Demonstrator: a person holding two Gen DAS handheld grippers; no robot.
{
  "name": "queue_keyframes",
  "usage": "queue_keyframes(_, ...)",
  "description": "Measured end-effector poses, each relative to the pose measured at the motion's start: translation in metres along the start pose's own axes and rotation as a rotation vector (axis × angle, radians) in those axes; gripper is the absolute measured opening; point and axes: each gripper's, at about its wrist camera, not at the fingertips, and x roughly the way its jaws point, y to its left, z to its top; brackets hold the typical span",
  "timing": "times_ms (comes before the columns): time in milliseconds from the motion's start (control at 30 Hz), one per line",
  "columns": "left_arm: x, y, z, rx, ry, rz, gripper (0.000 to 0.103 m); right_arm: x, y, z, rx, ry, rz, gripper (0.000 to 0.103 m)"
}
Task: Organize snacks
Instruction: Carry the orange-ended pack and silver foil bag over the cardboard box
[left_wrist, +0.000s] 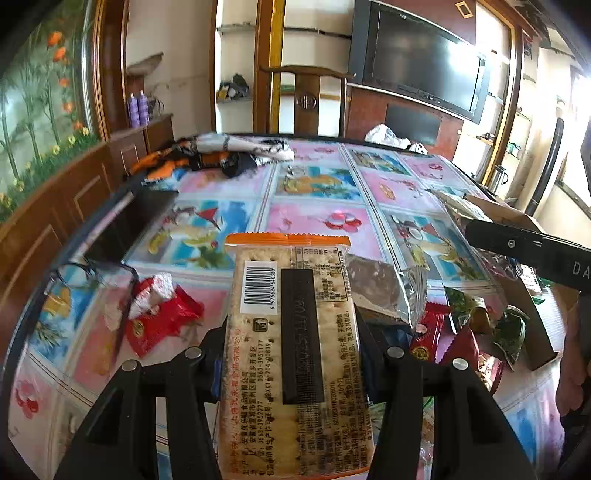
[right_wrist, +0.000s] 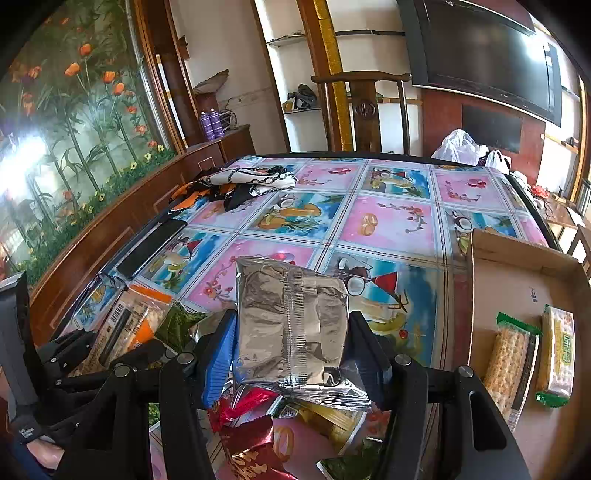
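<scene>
Left gripper clamps a cracker pack, orange seal, barcode 6 975624 640380, Chinese print too small to read. Right gripper clamps a silver foil pouch, no readable label. Cardboard box at right holds 2 green-ended cracker packs, second one. Loose snack pile under the grippers partly hidden, count unclear. Red wrapper sits apart on the tablecloth
</scene>
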Motion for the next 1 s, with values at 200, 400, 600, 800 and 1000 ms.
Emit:
queue_keyframes(200,-0.008,-0.003,0.002,0.020,-0.059,0.053,0.052,-0.004,0.003,-0.001,-0.006,-0.011,0.005,0.064)
queue_keyframes(400,-0.013,-0.008,0.002,0.057,-0.106,0.116,0.052,-0.008,0.004,-0.003,-0.012,-0.024,0.001,0.064)
queue_keyframes(600,-0.016,-0.012,0.002,0.086,-0.137,0.163,0.052,-0.015,-0.013,0.000,0.032,-0.045,-0.026,0.064)
queue_keyframes(800,-0.017,-0.014,0.001,0.101,-0.156,0.200,0.052,-0.023,-0.031,0.002,0.084,-0.065,-0.049,0.064)
queue_keyframes(1000,-0.017,-0.016,0.000,0.108,-0.163,0.218,0.052,-0.023,-0.037,0.001,0.100,-0.063,-0.057,0.063)
